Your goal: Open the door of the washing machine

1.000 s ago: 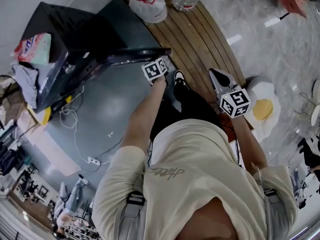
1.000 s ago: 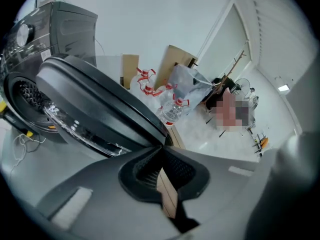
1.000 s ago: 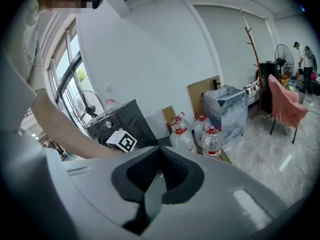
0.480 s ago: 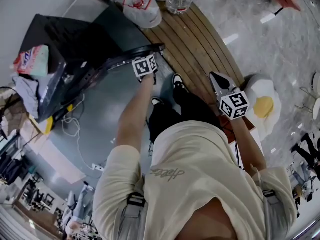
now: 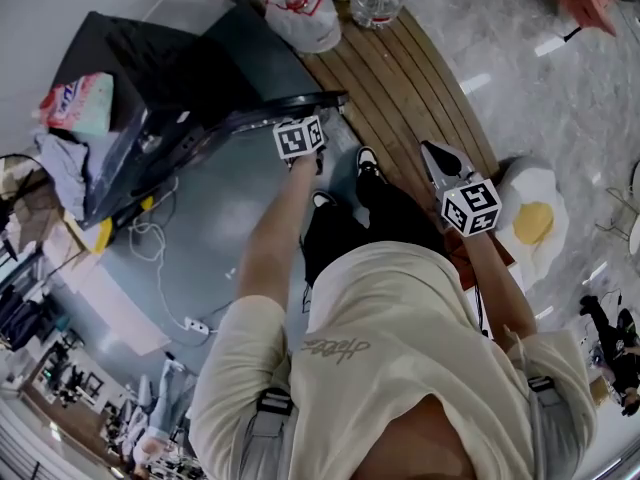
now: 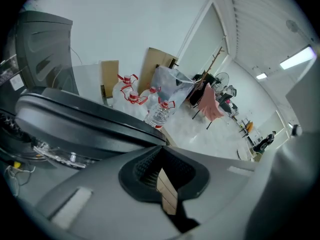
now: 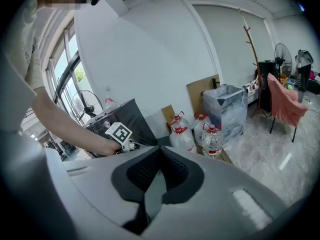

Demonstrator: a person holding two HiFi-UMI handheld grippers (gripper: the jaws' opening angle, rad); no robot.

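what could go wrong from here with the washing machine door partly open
1. The left hand-held gripper is shut on nothing and sits only at the door edge, so the door may slip away and swing back.
2. Water bottles stand near that edge; a wider swing might hit them.
3. A white cable trails across the floor nearby: a trip risk.

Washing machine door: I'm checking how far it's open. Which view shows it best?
Head view: the door shows end to end, standing open. Left gripper view shows only its edge, close up; right gripper view barely any.
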